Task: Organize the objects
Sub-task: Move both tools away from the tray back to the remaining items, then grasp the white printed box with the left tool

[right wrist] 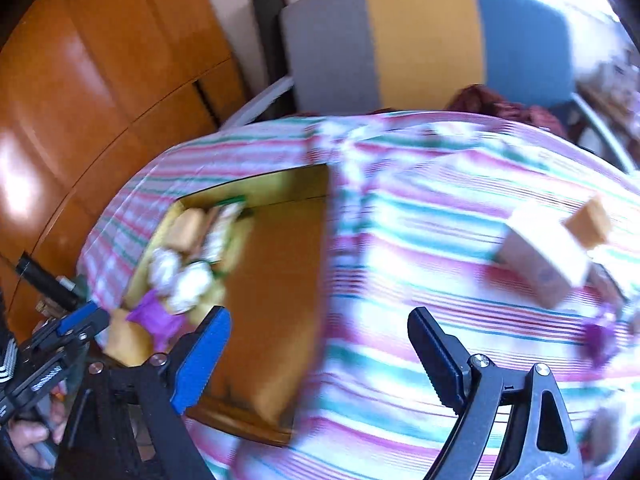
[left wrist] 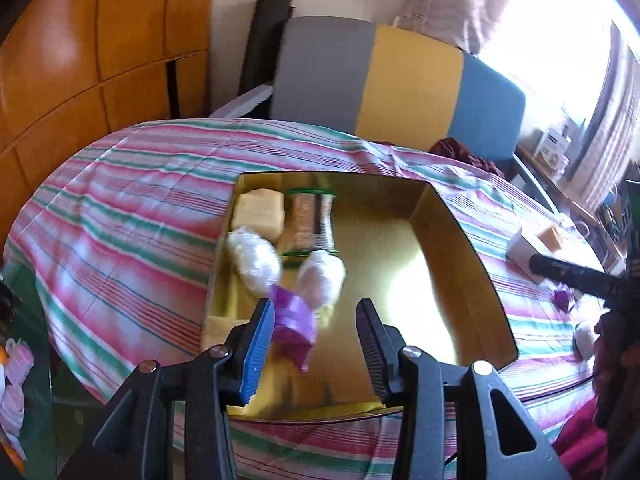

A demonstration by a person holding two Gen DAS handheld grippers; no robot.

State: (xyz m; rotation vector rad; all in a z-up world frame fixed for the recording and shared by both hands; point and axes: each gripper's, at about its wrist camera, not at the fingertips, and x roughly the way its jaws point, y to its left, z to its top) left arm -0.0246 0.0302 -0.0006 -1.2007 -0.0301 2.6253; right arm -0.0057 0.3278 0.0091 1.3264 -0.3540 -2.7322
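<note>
A gold-lined open box [left wrist: 444, 216] lies on the striped cloth. In it are a tan block [left wrist: 260, 208], a green-banded jar [left wrist: 312, 220] lying on its side, and a purple-wrapped bundle with two white fluffy balls [left wrist: 292, 316]. My left gripper [left wrist: 316, 344] is open over the box's near end; the bundle lies loose by its blue left finger [left wrist: 256, 356]. My right gripper [right wrist: 320, 360] is open and empty above the cloth, right of the box [right wrist: 272, 280]. A pale carton [right wrist: 544, 256], a tan block [right wrist: 588, 220] and a purple item [right wrist: 600, 336] lie at the right.
The cloth-covered table [left wrist: 120, 220] ends at a grey, yellow and blue chair back [left wrist: 400, 80]. A wooden cabinet [left wrist: 80, 60] stands at the left. A dark red cloth [left wrist: 468, 152] lies at the table's far edge. The right wrist view is motion-blurred.
</note>
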